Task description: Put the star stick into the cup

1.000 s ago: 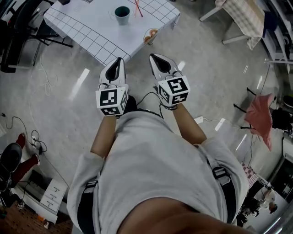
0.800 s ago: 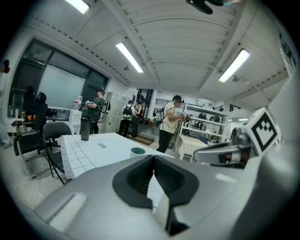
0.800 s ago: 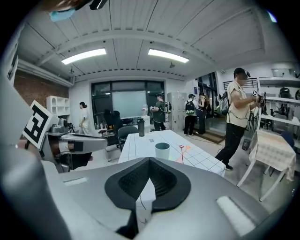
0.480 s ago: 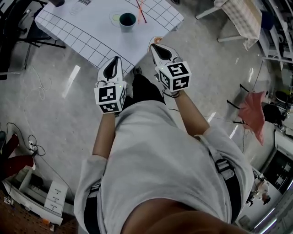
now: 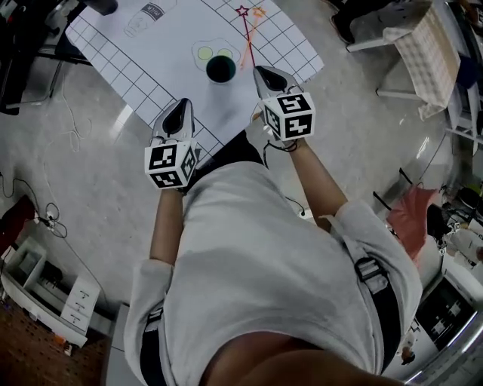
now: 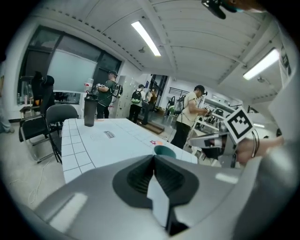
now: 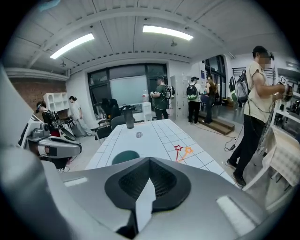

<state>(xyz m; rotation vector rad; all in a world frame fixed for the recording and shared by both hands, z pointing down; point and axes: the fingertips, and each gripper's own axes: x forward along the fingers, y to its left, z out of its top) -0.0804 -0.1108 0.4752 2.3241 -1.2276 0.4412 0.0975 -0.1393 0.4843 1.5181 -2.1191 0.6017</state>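
A dark teal cup [image 5: 221, 68] stands on the white gridded table [image 5: 151, 53] near its front edge. Beyond it lie two thin sticks: a red star stick [image 5: 245, 34] and an orange star stick [image 5: 259, 12] beside it. My left gripper [image 5: 183, 103] hangs over the table's near edge, left of the cup, shut and empty. My right gripper [image 5: 262, 70] is just right of the cup, near the lower end of the red stick, also shut and empty. The cup [image 7: 125, 156] and both stars [image 7: 178, 148] show past the closed jaws in the right gripper view.
A dark tumbler [image 6: 90, 111] stands at the table's far end, with black chairs [image 6: 56, 117] beside it. Several people stand beyond the table. A cloth-covered stand [image 5: 423, 38] is off to the right, and cables [image 5: 68, 128] lie on the floor at the left.
The person has walked up to the table. Both grippers moved forward from over the floor to the table's near edge, flanking the cup. Jaws stayed shut.
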